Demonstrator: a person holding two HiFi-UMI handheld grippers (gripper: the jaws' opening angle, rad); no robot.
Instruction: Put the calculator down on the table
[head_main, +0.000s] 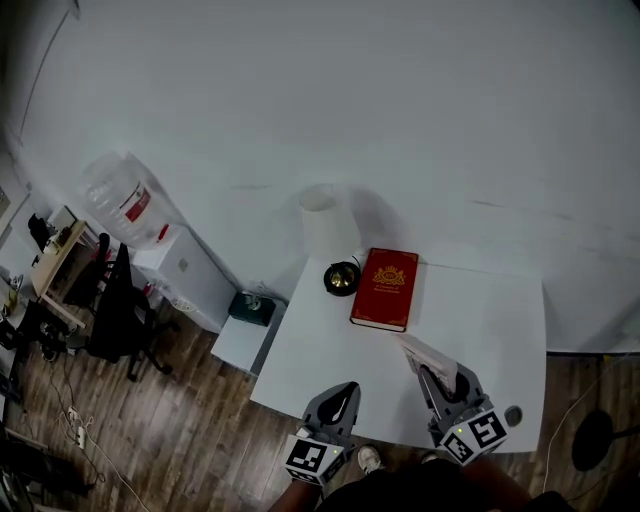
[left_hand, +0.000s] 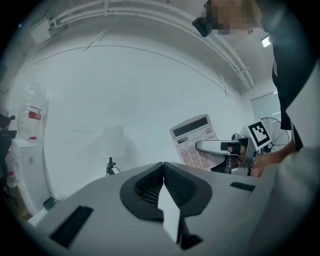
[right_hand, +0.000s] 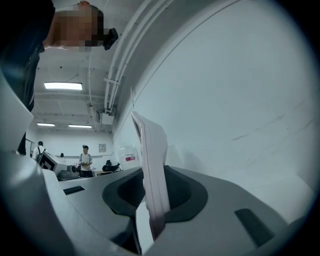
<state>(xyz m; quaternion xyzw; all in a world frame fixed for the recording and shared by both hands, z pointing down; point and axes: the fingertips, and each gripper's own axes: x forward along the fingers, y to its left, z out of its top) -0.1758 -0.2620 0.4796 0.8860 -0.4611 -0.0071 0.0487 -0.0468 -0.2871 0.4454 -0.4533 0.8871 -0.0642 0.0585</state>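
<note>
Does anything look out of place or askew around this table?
Only the calculator: it's off the table, clamped edge-up in the right gripper and tilted above the near side. The red book lies flat; nothing looks spilled.

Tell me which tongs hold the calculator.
The right tongs, clamped on the calculator, which stands edge-on between them; the left tongs are shut on nothing.
</note>
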